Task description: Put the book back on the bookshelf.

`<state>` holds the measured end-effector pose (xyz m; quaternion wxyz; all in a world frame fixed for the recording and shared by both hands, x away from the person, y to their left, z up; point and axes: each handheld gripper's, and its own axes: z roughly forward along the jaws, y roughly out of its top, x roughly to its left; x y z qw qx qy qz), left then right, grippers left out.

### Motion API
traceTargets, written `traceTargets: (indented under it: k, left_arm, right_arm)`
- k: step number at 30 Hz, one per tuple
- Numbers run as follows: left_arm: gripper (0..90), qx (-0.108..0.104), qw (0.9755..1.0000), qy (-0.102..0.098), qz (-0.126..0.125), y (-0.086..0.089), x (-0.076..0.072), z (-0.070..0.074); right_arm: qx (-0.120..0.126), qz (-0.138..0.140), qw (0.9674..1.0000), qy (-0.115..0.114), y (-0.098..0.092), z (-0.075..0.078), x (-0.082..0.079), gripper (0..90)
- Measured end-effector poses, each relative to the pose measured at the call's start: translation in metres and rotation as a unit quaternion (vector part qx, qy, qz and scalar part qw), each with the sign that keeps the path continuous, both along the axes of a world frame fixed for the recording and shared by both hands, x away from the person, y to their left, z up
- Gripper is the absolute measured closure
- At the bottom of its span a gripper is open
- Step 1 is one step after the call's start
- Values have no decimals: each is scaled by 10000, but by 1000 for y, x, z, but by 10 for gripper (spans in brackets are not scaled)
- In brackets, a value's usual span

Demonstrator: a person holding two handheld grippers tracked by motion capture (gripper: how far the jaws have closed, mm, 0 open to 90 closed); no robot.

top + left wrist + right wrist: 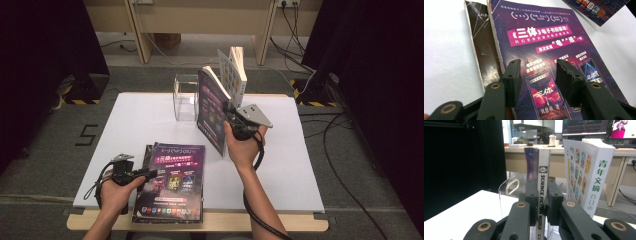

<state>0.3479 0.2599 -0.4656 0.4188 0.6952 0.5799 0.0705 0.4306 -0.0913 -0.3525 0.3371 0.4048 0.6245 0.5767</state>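
I see white desk with wooden front edge, standing on grey carpet floor. Black curtains hang at both sides. Behind, pale wooden bench legs, black cables on floor, yellow-black hazard tape. In right gripper view I see far wooden counter, lit monitors above, room bright.

light: even, from overhead; tabletop bright
edges: dark curtains at both sides
glare: sheen on magazine cover
blur: tongs soft up close
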Motion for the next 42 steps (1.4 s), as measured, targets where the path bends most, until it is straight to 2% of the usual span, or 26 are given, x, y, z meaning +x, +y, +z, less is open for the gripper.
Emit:
traceTargets:
  k: [11, 15, 20, 25, 29, 39, 42]
  left_arm:
    - [546, -7, 10000, 7, -3, 0, 0, 0]
    - [546, -10, 10000, 12, -8, -1, 0, -1]
    - [546, -16, 10000, 9, -4, -1, 0, -1]
    - [546, -33, 10000, 20, -3, 0, 0, 0]
    - [546, -28, 10000, 0, -11, 0, 0, 0]
    - [546, -23, 10000, 13, -13, 0, 0, 0]
    - [546, -39, 10000, 18, -15, 0, 0, -1]
  right_arm:
    - [15, 78, 9997, 219, -6, 1, 4, 764]
    - [98, 113, 9993, 357, -5, 2, 6, 742]
    - [55, 77, 9992, 379, -3, 4, 10, 750]
    - [72, 102, 9987, 495, 2, 4, 14, 758]
    - [103, 142, 9984, 546, 6, 6, 15, 808]
    - [138, 258, 9971, 697, 13, 10, 22, 754]
    - [119, 240, 9972, 700, 14, 11, 24, 801]
